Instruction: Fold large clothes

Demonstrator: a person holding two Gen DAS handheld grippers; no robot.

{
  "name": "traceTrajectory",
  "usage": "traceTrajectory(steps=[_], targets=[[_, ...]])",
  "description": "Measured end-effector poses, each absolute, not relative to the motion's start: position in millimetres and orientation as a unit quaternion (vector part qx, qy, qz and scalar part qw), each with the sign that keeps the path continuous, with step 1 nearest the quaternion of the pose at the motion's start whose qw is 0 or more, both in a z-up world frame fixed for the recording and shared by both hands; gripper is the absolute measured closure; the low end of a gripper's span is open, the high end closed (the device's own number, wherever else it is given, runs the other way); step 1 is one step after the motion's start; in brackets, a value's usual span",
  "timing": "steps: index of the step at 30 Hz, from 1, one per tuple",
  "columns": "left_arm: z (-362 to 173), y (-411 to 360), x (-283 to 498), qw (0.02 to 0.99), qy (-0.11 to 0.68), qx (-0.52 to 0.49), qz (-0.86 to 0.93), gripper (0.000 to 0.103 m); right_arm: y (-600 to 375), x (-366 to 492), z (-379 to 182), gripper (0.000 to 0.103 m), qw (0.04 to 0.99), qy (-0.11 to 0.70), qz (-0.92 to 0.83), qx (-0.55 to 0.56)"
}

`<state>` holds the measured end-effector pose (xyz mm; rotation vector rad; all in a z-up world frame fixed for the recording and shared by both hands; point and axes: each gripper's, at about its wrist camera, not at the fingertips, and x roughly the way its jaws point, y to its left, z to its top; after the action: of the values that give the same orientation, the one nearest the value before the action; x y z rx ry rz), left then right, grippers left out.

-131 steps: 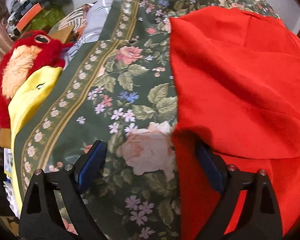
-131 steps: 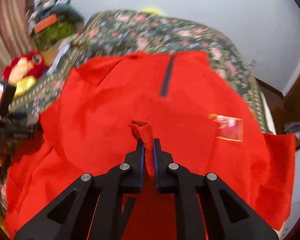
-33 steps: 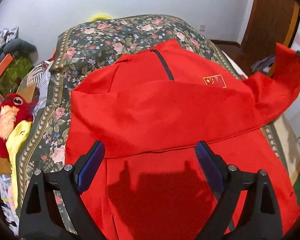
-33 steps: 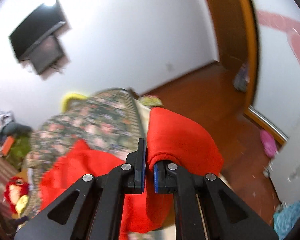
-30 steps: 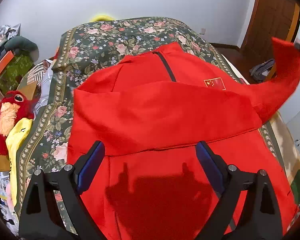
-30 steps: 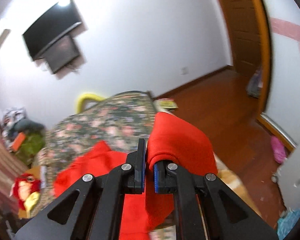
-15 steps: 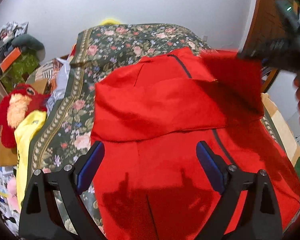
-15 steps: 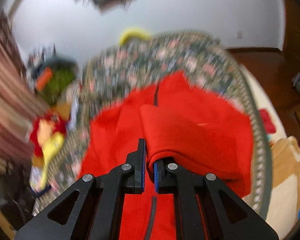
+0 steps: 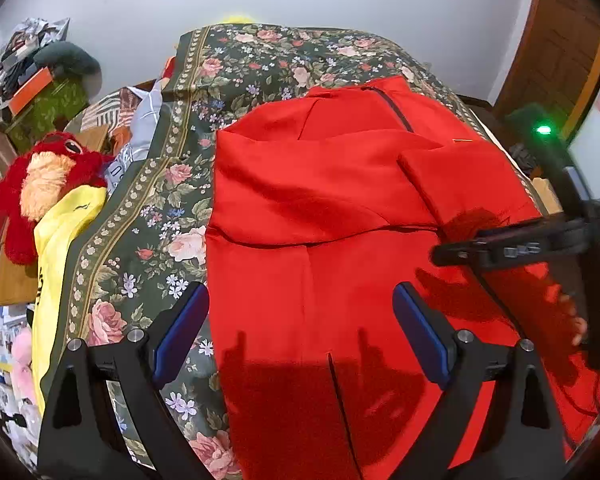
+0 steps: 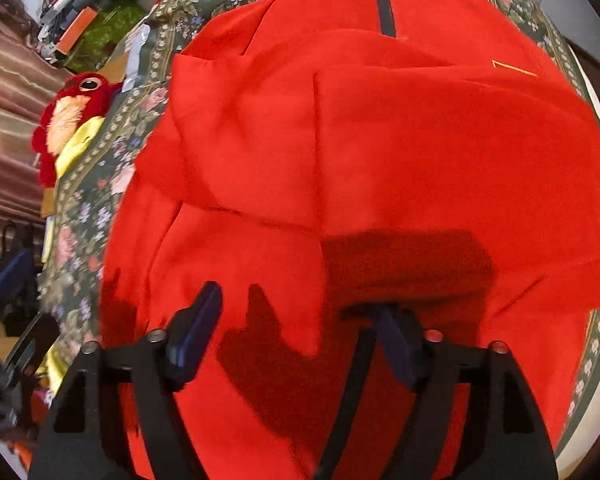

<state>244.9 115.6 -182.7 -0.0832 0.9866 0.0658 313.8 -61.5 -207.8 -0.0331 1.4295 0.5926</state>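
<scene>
The right hand-held gripper has just opened, dropping the sleeve across the red jacket; left hand-held gripper gapes empty.

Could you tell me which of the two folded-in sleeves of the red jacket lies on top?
The right-side sleeve lies on top: its edge crosses over the left-side sleeve, beside the open right claw.

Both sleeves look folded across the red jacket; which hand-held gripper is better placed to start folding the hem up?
Probably the left hand-held gripper: it is open above the red jacket near its lower part. The right hand-held gripper has just opened; the sleeve lies free, one finger at its cuff.
</scene>
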Motion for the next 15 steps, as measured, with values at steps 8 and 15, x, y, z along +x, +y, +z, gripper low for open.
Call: traceTrajectory(steps=[8,15], targets=[[-160.1,80.1,267.1,0.886,0.464,-0.021,0.019,0.01,-125.1,317.9,-160.3,0.022,0.765,0.591,0.258,0.01],[-138.8,13.4,306.1,0.894,0.448,0.021,-0.017,0.003,-202.5,323.6,-144.5,0.02,0.83,0.527,0.18,-0.044]])
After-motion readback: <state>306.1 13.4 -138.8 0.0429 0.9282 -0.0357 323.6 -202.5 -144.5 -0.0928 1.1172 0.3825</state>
